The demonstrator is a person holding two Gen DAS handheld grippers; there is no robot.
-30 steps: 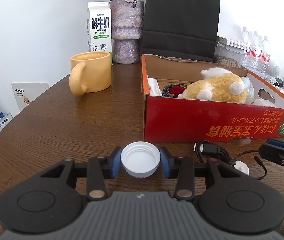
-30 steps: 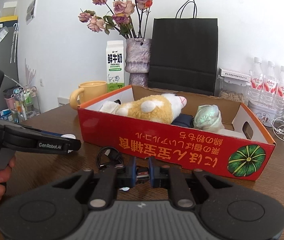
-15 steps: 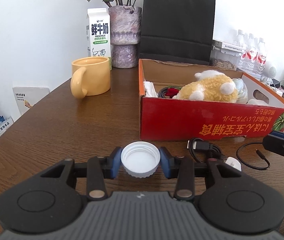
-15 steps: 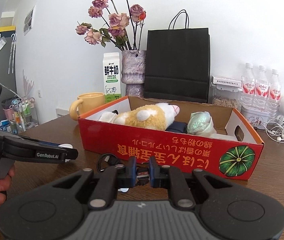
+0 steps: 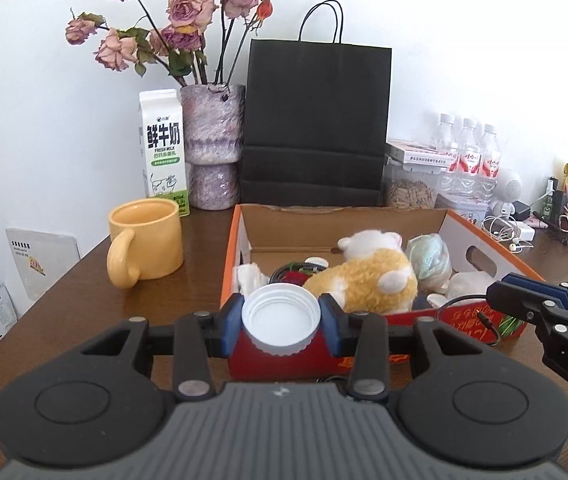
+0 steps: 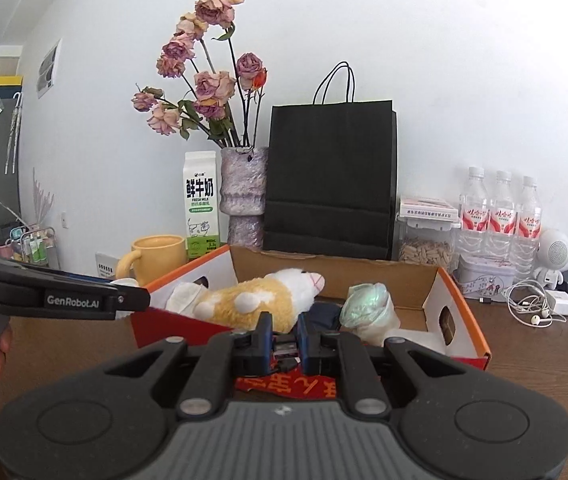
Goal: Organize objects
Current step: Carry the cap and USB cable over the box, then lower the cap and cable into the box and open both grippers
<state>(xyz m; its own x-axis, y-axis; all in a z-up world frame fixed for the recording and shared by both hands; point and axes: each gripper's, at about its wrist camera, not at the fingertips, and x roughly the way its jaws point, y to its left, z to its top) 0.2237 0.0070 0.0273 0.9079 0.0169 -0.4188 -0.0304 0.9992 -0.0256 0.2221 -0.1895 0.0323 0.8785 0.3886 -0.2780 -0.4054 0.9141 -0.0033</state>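
White bottle cap point(image 5: 281, 319) clamped open side up between the blue pads of the left gripper point(image 5: 281, 320), held at the near front wall of the red cardboard box point(image 5: 464, 322). Black cable plug point(image 6: 285, 350) pinched in the closed right gripper point(image 6: 285, 344), thin cable point(image 5: 484, 320) trailing over the box front. Inside the box at 12 o'clock: plush toy point(image 5: 364, 278). Yellow mug point(image 5: 146, 240) at 10 o'clock, on the wooden table point(image 5: 84, 292).

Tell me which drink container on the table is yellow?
The mug with the handle, left of the red box. The milk carton is white and green.
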